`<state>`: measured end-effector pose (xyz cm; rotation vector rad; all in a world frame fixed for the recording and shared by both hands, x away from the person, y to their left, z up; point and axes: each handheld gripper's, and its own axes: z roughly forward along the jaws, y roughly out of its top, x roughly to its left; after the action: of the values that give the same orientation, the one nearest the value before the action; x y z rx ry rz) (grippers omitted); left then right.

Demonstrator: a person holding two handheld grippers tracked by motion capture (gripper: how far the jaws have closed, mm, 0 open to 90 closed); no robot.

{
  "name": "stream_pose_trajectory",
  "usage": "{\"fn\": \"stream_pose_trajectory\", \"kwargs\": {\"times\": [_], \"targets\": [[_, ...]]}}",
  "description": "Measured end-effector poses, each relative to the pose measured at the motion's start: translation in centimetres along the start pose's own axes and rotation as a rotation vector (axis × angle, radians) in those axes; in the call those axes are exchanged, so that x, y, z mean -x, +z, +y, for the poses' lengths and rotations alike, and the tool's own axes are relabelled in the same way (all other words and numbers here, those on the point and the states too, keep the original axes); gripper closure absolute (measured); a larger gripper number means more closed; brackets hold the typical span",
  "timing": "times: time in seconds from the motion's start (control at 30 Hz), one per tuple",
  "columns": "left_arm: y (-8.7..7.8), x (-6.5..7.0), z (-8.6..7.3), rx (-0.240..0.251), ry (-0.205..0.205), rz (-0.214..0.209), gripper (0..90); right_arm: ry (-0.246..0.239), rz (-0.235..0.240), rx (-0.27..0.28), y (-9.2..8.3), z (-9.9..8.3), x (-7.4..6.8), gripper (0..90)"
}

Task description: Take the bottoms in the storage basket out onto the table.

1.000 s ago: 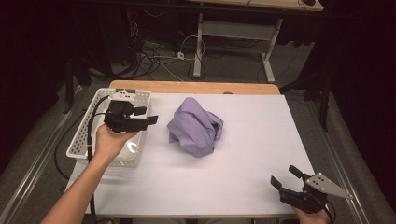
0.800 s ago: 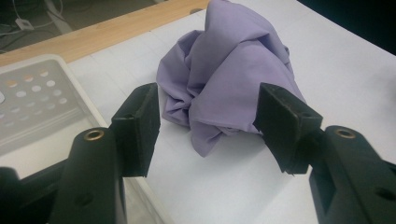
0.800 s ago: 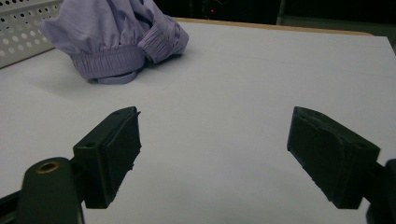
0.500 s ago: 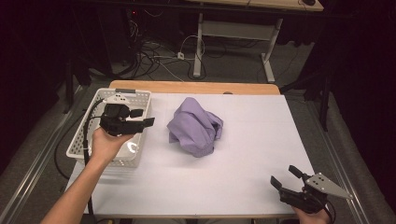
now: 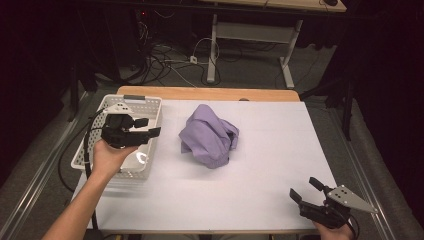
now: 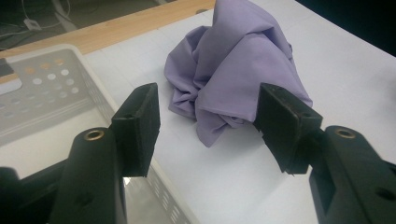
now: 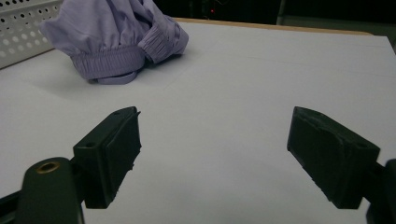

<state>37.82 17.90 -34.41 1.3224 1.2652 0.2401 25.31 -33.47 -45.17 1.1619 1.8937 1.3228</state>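
A crumpled lilac garment lies in a heap on the white table top, a little left of centre. In the left gripper view the garment sits ahead of the jaws, clear of them. My left gripper is held above the white perforated basket at the table's left, open, with nothing between its jaws. My right gripper rests low near the front right corner, open and empty. From the right gripper view the garment is far off at upper left, its elastic cuffs showing.
A wooden strip runs along the table's far edge. Behind it stand desk legs and loose cables on the floor. A black cable trails from the left gripper beside the basket.
My left gripper has drifted slightly left and back over the basket. The right gripper and the garment have stayed put.
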Motion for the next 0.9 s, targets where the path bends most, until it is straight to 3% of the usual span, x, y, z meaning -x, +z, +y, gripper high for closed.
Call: {"fn": "stream_pose_trajectory", "kwargs": {"times": [0.9], "targets": [[-2.2, -1.2, -1.0, 0.035, -0.013, 0.011, 39.2, -0.002, 0.000, 0.000, 0.0, 0.0, 0.0, 18.0]]}}
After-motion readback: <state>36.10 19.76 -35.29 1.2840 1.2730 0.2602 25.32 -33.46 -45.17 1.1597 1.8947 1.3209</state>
